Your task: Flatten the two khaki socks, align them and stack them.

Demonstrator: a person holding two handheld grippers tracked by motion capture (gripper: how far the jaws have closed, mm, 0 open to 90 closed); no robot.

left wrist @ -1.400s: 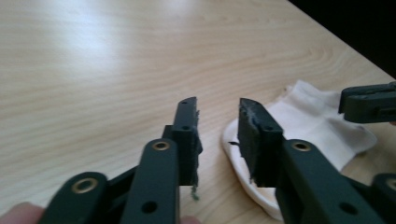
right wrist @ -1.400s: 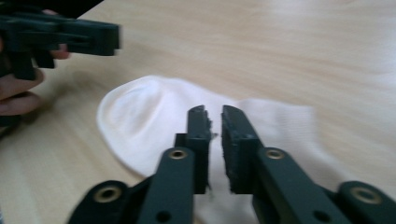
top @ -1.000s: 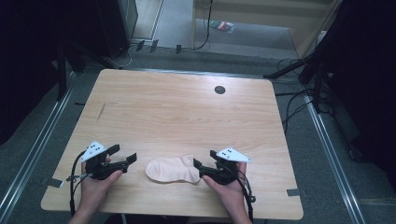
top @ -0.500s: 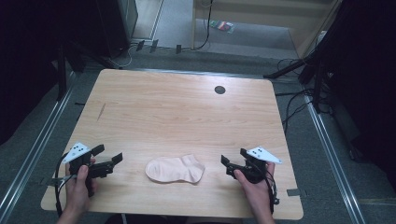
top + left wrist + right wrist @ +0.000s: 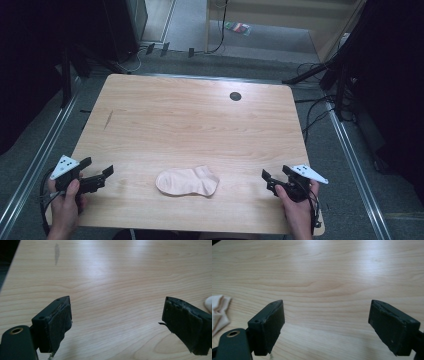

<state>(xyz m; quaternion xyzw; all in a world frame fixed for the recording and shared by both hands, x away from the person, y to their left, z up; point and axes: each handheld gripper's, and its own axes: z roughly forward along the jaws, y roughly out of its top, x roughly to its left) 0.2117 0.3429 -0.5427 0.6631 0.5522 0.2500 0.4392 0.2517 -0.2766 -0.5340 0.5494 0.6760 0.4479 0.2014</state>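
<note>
A pale peach sock [image 5: 188, 181] lies flat near the front edge of the wooden table [image 5: 190, 120], between my two hands. My left gripper [image 5: 99, 176] is at the table's front left corner, apart from the sock, with its jaws open on nothing. In the left gripper view the gripper [image 5: 117, 325] is spread wide over bare wood, and the sock's edge [image 5: 208, 303] peeks in at the right. My right gripper [image 5: 270, 181] is at the front right, also open. In the right gripper view the gripper [image 5: 325, 325] frames bare wood, with the sock [image 5: 219, 311] at the left edge.
A small dark round hole [image 5: 235, 96] sits in the tabletop near the far edge. A faint dark mark [image 5: 108, 119] streaks the wood at the left. Cables and dark stands crowd the floor around the table.
Both grippers have pulled outward away from the sock, left to the left and right to the right. The sock stays flat where it lay.
</note>
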